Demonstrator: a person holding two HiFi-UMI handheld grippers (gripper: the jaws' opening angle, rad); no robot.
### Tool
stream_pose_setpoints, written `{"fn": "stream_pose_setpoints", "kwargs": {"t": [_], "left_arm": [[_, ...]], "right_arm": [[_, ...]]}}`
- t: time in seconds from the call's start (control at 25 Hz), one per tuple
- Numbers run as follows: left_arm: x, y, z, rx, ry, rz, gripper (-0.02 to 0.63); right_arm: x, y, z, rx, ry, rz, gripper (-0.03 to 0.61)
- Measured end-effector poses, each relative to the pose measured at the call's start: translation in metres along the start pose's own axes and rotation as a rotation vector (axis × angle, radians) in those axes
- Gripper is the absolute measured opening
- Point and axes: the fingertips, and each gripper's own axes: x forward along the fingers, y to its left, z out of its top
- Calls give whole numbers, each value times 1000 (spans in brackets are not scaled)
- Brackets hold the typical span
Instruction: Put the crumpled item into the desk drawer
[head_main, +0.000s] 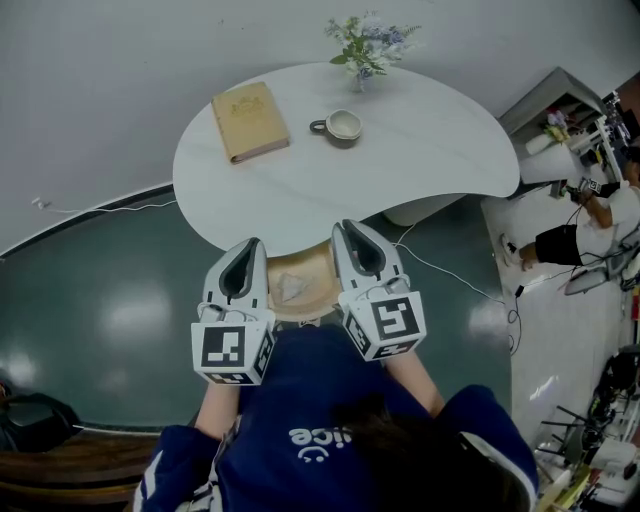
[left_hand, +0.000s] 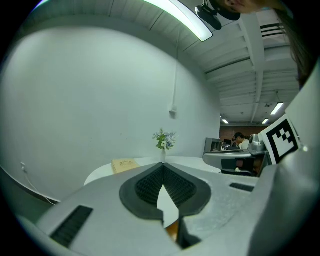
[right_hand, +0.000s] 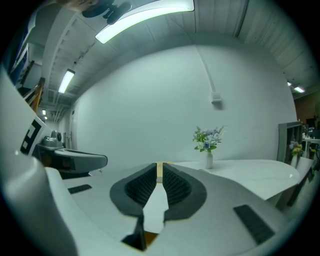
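Note:
Under the near edge of the white table (head_main: 430, 150), a wooden drawer (head_main: 318, 264) stands pulled out. A pale crumpled item (head_main: 292, 290) lies inside it. My left gripper (head_main: 251, 245) hangs over the drawer's left side and my right gripper (head_main: 346, 227) over its right side, both pointing toward the table. In the left gripper view the left gripper (left_hand: 163, 166) has its jaws together with nothing between them. In the right gripper view the right gripper (right_hand: 159, 166) shows only a thin slit between its pads, and they hold nothing.
On the table lie a tan book (head_main: 250, 121), a cup (head_main: 343, 125) and a vase of flowers (head_main: 362, 48). A cable (head_main: 450, 275) runs over the dark floor at the right. A person (head_main: 585, 235) and shelving (head_main: 560, 110) are at the far right.

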Motion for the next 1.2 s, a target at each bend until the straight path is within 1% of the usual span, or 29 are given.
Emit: {"fn": "stream_pose_setpoints", "kwargs": {"t": [0.12, 0.2, 0.32, 0.44, 0.52, 0.76, 0.96, 1.2], "left_arm": [[-1, 0, -1, -2, -1, 9, 4], [-1, -2, -1, 3, -8, 6, 3], [0, -7, -1, 5, -12, -6, 3], [0, -10, -1, -18, -16, -18, 3], [0, -12, -1, -18, -18, -18, 3], [4, -11, -2, 7, -9, 5, 3], [5, -8, -6, 0, 6, 25, 3], [5, -5, -7, -7, 10, 37, 3]], "right_arm": [[-2, -1, -1, -3, -3, 3, 14], [-4, -3, -1, -6, -10, -5, 8], [-7, -7, 0, -14, -26, -30, 8], [-9, -10, -1, -10, -22, -31, 7], [-9, -12, -2, -2, -21, -28, 6], [-6, -14, -7, -14, -11, -16, 6], [-3, -12, -9, -29, -1, 6, 6], [2, -12, -10, -30, 17, 13, 6]]}}
